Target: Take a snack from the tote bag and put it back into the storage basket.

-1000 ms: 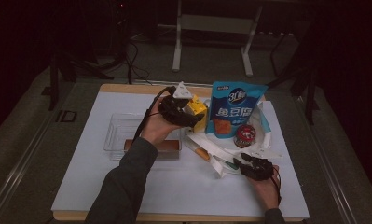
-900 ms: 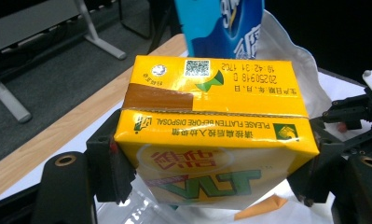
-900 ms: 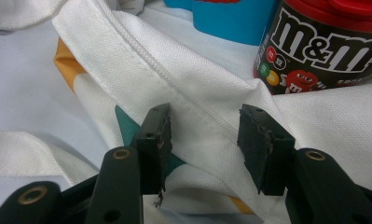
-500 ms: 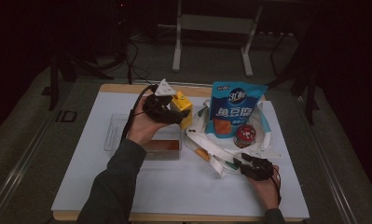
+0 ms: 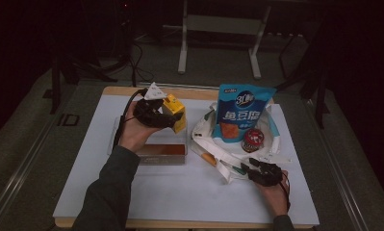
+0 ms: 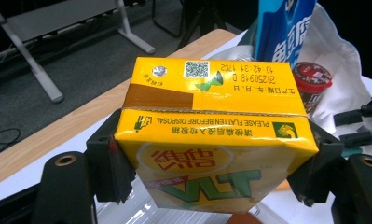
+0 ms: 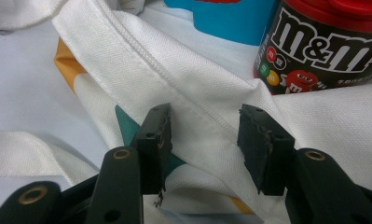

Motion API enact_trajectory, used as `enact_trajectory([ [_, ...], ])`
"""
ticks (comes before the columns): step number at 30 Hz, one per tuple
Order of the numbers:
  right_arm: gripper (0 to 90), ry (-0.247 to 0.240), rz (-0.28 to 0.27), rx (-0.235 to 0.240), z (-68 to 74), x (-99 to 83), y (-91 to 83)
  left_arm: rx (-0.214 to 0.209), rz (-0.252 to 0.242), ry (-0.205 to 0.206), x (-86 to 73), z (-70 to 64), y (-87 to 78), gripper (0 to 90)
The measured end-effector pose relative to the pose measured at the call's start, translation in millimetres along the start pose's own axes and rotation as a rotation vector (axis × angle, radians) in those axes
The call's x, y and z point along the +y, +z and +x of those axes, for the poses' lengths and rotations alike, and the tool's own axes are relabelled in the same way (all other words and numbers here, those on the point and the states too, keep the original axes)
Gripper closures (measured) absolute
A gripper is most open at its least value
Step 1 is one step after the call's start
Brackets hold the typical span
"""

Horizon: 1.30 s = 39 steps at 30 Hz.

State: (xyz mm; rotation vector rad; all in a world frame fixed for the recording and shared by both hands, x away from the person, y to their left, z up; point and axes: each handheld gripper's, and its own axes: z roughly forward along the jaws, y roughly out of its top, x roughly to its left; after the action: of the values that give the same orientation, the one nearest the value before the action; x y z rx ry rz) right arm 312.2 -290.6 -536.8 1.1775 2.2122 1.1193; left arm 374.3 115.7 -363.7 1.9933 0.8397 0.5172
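Observation:
My left gripper [image 6: 211, 164] is shut on a yellow drink carton [image 6: 211, 140], one jaw on each side, holding it in the air. In the high view that gripper [image 5: 154, 113] and the carton [image 5: 174, 113] hang above a clear plastic box [image 5: 161, 153]. My right gripper [image 7: 210, 135] is open, its jaws standing either side of a hem of the white cloth bag [image 7: 207, 79]. Seen from the high view, the right gripper [image 5: 250, 168] sits at the bag's [image 5: 205, 132] near edge. A red-lidded M&M's jar [image 7: 323, 46] rests on the bag just beyond.
A tall blue snack pouch [image 5: 242, 113] stands in the bag, with the M&M's jar [image 5: 252, 139] in front of it. The white table mat [image 5: 180, 192] has free room near the front. The wooden table edge [image 5: 189, 92] runs along the back.
The left gripper has carried the yellow carton leftward, away from the bag and over the clear box. The right gripper has stayed where it was.

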Motion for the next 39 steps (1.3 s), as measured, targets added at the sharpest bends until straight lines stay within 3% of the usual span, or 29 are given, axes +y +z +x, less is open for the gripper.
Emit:
enact_trajectory([
  [9, 54.2, 0.000, 0.000, 0.002, -0.2, 0.0, 0.1, 0.037, 0.009, -0.020, -11.2, 11.7, -8.5, 28.1],
  [15, 54.2, 0.000, 0.001, 0.002, -0.3, 0.1, 0.1, 0.067, 0.008, -0.057, -22.1, 22.4, -15.3, 28.1],
  [25, 54.5, 0.001, 0.002, 0.005, -0.5, 0.1, 0.1, 0.126, 0.027, -0.074, -36.7, 34.4, -22.3, 28.1],
  [39, 54.5, 0.003, 0.003, 0.005, -0.4, 0.2, 0.1, 0.187, 0.054, -0.096, -53.2, 42.8, -24.8, 28.1],
])
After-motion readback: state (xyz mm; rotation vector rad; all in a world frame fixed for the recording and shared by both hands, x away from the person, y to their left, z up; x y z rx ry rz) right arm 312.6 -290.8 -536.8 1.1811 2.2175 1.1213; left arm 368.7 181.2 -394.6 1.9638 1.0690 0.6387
